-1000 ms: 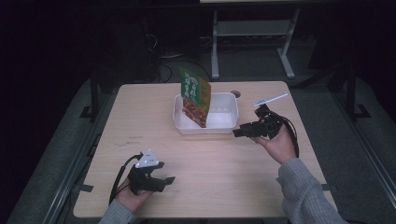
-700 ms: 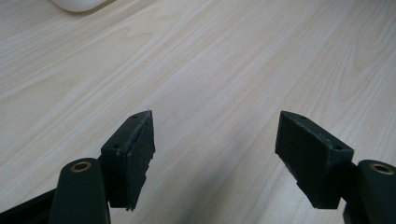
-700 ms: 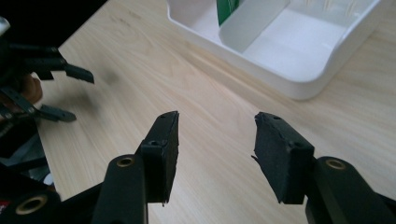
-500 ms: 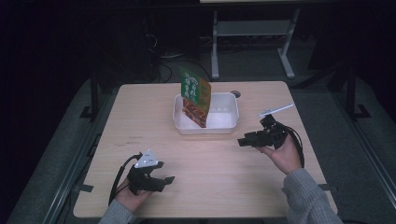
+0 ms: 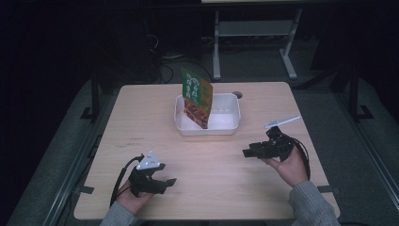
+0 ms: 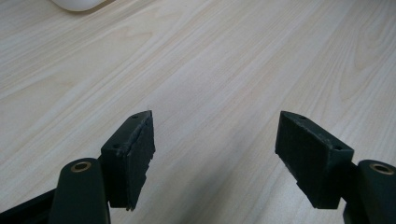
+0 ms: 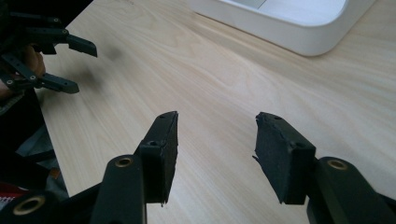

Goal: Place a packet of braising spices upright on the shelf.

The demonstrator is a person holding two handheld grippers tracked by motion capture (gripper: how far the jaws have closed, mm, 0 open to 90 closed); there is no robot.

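Green snack bag [image 5: 196,96] is seen leaning upright in white tray [image 5: 230,126] at worktop [image 5: 211,169] centre. Left gripper [image 5: 168,181] & right gripper [image 5: 245,153] are held w/ fingers apart (nothing between), well apart from tray.

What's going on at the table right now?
A green and orange snack bag stands tilted in the white tray at the table's far middle. Both grippers are open and empty: the left gripper sits near the front edge, the right gripper hovers just in front of the tray, apart from it.
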